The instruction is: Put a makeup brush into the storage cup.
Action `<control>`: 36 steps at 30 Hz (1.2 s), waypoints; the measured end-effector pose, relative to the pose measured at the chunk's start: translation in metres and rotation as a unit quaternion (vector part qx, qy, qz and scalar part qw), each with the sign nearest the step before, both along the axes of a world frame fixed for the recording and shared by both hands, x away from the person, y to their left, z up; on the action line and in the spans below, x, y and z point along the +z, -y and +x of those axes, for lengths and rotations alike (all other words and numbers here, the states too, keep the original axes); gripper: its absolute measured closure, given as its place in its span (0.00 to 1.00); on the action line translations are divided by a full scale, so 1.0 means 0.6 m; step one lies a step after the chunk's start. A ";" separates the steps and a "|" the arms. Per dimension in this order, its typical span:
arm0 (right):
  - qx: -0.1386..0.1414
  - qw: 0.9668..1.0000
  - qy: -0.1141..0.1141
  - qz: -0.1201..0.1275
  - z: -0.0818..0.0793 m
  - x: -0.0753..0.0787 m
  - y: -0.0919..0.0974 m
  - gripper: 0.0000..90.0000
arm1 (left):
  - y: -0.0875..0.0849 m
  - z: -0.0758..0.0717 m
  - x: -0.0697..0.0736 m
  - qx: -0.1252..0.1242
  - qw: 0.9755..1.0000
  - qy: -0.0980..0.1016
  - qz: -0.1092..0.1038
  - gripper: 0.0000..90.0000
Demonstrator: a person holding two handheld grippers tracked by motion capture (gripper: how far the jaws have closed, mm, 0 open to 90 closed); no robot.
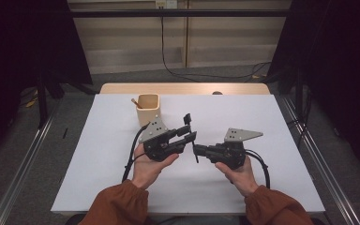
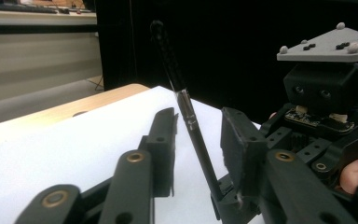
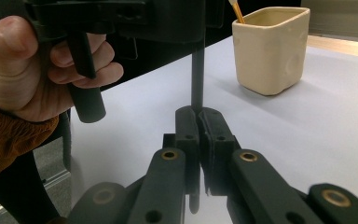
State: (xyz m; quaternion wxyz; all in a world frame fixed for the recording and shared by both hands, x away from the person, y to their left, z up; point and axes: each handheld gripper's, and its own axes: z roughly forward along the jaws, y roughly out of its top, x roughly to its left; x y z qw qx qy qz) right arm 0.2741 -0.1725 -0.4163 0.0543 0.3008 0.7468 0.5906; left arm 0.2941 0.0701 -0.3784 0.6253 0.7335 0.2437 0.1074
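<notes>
R claw [image 3: 198, 116] pinches black pen [image 3: 197, 79]; L claw [image 2: 198, 140] spread round it, w/ cup [image 3: 270, 49] beyond

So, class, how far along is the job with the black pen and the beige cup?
Done: one orange-tipped pencil already stands in the beige cup. In hand: the right gripper is shut on the black pen, held upright between the left gripper's fingers, which don't yet press it. Left: complete the handover and, probably, drop the pen into the cup.

Pen [image 3: 197, 79] top behind left gripper [image 3: 121, 18]
</notes>
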 end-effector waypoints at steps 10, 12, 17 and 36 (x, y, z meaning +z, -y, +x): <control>0.002 1.000 -0.005 -0.005 0.000 -0.007 0.000 0.96 | 0.003 0.003 -0.004 -0.002 1.000 -0.014 -0.008 0.89; 0.003 1.000 -0.005 -0.005 0.000 -0.007 -0.001 0.96 | 0.002 0.002 -0.004 -0.006 1.000 -0.013 -0.007 0.90; 0.008 1.000 -0.002 -0.013 -0.001 -0.008 -0.006 0.96 | -0.002 -0.001 -0.005 -0.016 1.000 -0.010 -0.003 0.92; 0.012 1.000 0.005 -0.003 0.001 -0.007 0.000 0.89 | 0.002 -0.004 -0.004 -0.023 1.000 -0.011 0.000 0.95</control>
